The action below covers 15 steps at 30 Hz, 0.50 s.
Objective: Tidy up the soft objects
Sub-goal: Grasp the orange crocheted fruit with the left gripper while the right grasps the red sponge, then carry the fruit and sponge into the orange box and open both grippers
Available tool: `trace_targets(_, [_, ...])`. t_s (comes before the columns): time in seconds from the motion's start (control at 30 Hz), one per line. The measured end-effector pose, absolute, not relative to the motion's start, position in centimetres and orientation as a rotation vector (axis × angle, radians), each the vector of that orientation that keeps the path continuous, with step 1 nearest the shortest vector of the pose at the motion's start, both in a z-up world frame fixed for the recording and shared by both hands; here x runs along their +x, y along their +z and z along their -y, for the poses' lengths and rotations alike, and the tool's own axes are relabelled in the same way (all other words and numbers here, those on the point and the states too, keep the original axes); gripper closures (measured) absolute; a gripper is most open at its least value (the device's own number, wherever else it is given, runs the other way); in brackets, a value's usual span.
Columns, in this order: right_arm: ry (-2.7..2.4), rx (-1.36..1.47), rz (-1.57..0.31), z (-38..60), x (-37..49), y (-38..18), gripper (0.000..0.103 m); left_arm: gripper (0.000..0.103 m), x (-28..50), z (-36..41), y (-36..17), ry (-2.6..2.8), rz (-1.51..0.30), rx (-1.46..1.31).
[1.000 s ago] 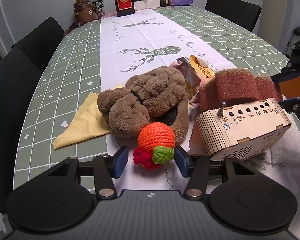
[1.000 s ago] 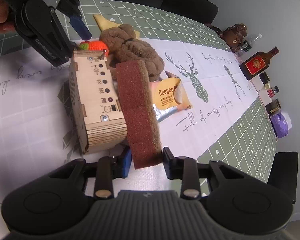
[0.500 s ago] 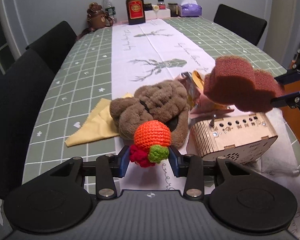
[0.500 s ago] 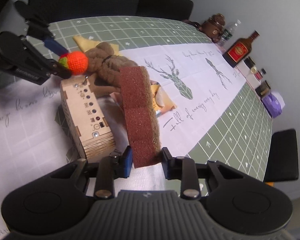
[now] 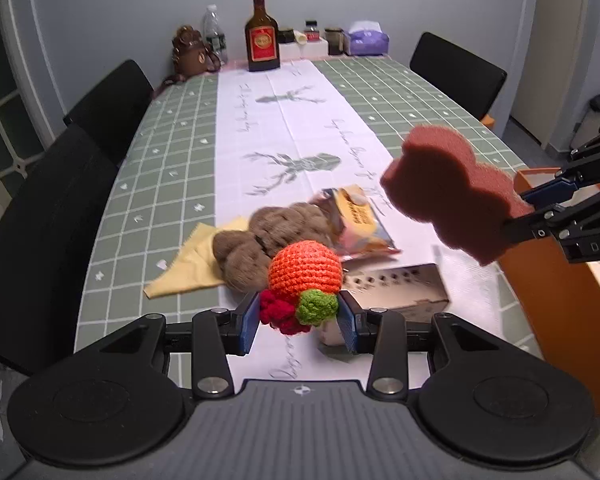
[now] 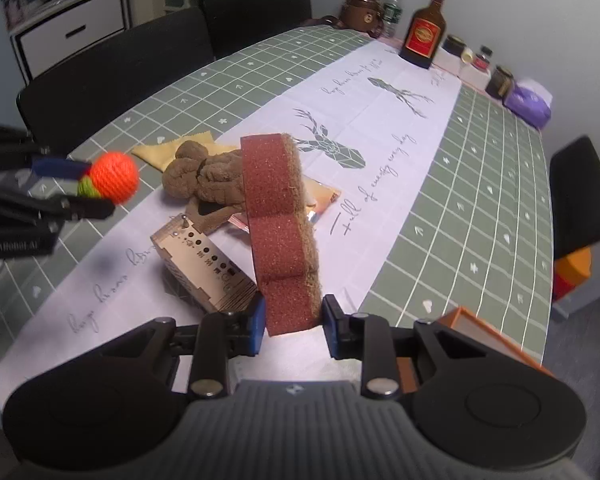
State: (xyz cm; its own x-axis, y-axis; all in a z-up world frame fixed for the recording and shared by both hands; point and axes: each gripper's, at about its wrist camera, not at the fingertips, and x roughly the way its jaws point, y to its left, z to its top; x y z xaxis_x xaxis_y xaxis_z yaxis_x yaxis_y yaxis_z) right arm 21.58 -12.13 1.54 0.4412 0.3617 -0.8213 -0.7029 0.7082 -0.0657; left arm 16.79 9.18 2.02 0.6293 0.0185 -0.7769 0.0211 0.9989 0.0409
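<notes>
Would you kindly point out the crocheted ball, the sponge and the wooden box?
crocheted ball (image 5: 305,266), left wrist view, orange body
sponge (image 6: 278,236), right wrist view, middle lobe
wooden box (image 6: 204,258), right wrist view, top panel

On the bench (image 5: 172,128), the plush toy (image 5: 272,236) lay partly on the cloth (image 5: 188,264), which spread to its left. The snack packet (image 5: 360,224) lay touching the toy's right side. The wooden box (image 6: 204,260) sat nearer than both. A bottle (image 5: 262,36) stood at the far end.
</notes>
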Motion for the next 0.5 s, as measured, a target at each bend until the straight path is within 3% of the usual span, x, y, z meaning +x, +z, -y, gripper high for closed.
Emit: trace_targets(0.5, [0.528,-0.369,-0.876,21.3,19.2,5.8,0.074,0.056,16.6,3.2,7.5,-0.273,-0.964,0.130])
